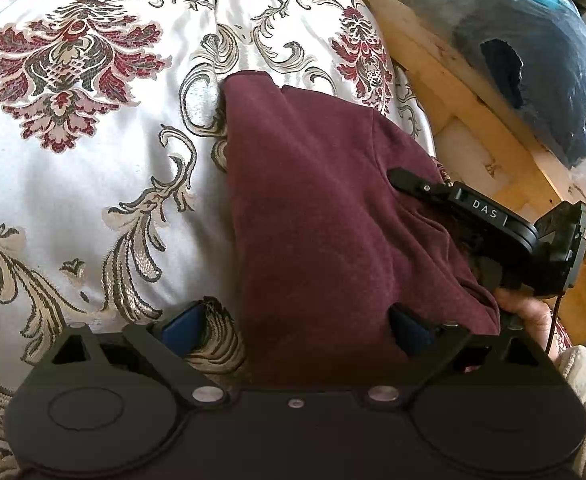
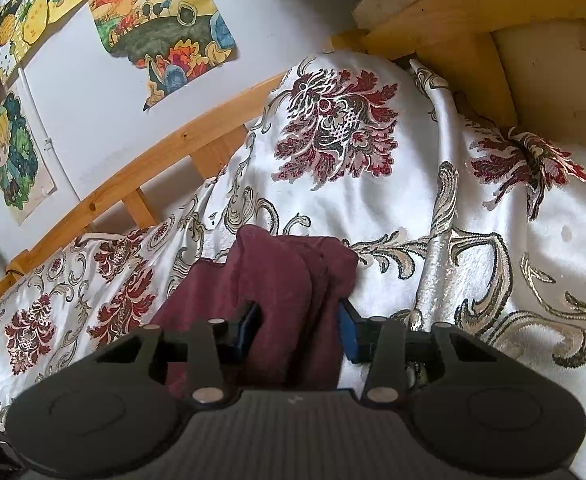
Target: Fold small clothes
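1. The right gripper (image 2: 299,330) fingers (image 2: 249,326) pinch a bunched edge of the maroon garment (image 1: 313,208); the left gripper (image 1: 293,328) fingers stand open astride it.
2. The garment lies on the bedspread (image 1: 93,160), at six o'clock, seemingly partly folded; more folding remains.

Ahead and to the left of the left gripper (image 1: 297,328) the patterned bedspread (image 1: 93,160) lies bare, giving free passage. Between its jaws and straight ahead lies the maroon garment (image 1: 313,200). To its right the right gripper (image 1: 473,216) rests on that cloth, and beyond stands the wooden bed frame (image 1: 453,92) with a plastic-wrapped bundle (image 1: 533,60). From the right gripper (image 2: 299,324), open bedspread lies ahead and right; the wooden rail (image 2: 153,148) and wall (image 2: 93,80) close off the left.
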A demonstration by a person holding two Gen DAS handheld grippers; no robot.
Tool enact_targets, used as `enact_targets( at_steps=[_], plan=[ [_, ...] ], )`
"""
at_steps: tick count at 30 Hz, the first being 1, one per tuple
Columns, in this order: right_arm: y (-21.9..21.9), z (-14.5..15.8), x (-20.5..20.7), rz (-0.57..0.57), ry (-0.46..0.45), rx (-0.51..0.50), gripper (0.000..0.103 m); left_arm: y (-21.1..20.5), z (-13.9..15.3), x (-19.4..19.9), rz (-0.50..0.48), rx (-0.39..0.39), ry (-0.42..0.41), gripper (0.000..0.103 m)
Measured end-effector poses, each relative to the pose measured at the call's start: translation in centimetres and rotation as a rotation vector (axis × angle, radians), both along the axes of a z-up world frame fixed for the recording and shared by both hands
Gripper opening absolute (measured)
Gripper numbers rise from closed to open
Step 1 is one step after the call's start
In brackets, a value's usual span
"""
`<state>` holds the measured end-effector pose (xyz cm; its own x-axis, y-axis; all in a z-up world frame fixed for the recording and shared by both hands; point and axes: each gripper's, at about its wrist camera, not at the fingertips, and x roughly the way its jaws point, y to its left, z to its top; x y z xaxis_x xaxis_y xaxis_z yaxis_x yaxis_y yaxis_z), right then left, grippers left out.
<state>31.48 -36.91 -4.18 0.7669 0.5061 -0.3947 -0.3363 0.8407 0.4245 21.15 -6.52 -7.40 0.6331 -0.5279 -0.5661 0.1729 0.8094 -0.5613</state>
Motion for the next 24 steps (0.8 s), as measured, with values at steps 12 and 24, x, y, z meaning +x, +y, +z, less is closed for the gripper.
enact_targets(
  at_steps=[12,24],
  plan=[
    [0.1,0.6,-0.6,-0.009,0.006,0.043,0.030,0.2,0.4,0.4,-0.023,-0.019,0.029,0.087],
    [2.0,2.5,-3.2,-0.001,-0.076,0.055,0.026,0.1,2.5,-0.7,-0.090,0.029,0.007,0.053]
  ],
)
